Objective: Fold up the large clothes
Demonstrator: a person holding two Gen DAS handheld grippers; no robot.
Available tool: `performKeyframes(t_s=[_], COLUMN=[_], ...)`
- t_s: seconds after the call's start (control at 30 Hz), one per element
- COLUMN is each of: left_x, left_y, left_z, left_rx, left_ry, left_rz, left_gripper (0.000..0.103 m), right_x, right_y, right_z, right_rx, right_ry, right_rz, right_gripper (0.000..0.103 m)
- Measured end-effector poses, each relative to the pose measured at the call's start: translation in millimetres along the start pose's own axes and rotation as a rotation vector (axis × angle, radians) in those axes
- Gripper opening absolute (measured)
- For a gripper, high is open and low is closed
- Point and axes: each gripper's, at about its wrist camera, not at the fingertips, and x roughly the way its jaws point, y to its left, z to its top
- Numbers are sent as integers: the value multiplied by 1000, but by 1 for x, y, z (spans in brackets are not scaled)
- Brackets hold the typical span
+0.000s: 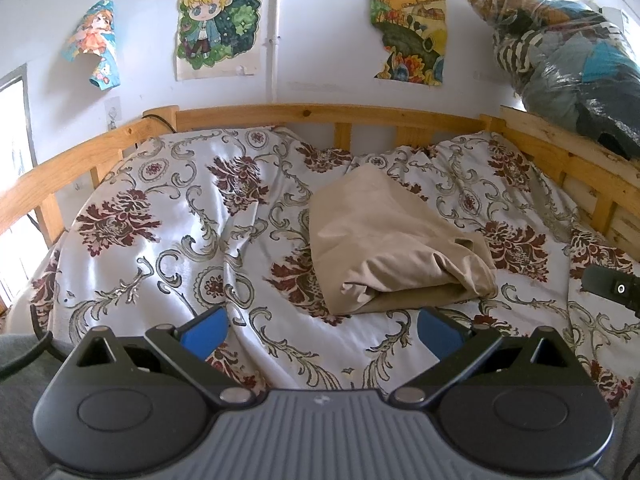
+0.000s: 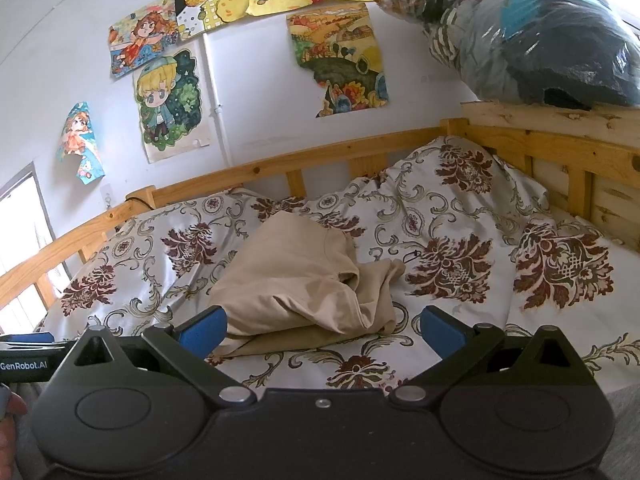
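"GenRobot.AI" reads in white on the left tool (image 2: 24, 365), seen from the right wrist view.

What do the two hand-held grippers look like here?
Both match: the left hand-held gripper and right hand-held gripper have black bodies with round caps, black linkage arms and blue finger pads. The left one's side reads "GenRobot.AI". Grey clothing shows beneath.

You are in a home bedroom. You see a wooden bed frame (image 1: 320, 114) with a flowered cover (image 1: 168, 216), and cartoon drawings (image 1: 218, 20) taped on the far white wall (image 1: 320, 40).
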Motion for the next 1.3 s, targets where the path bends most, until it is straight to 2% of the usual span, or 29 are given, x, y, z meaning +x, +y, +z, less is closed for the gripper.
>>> performKeyframes(t_s=[0.1, 1.3], left_x=[3, 4], left_y=[1, 1], left_z=[0, 0], left_rx=[-5, 0], left_ry=[18, 19], left_rz=[-10, 1], left_gripper=[102, 102], right_x=[1, 4], right_y=[0, 1], right_z=[0, -1], right_rx=[3, 3], right_ry=[4, 16], right_rz=[-3, -8], right_gripper=[102, 102])
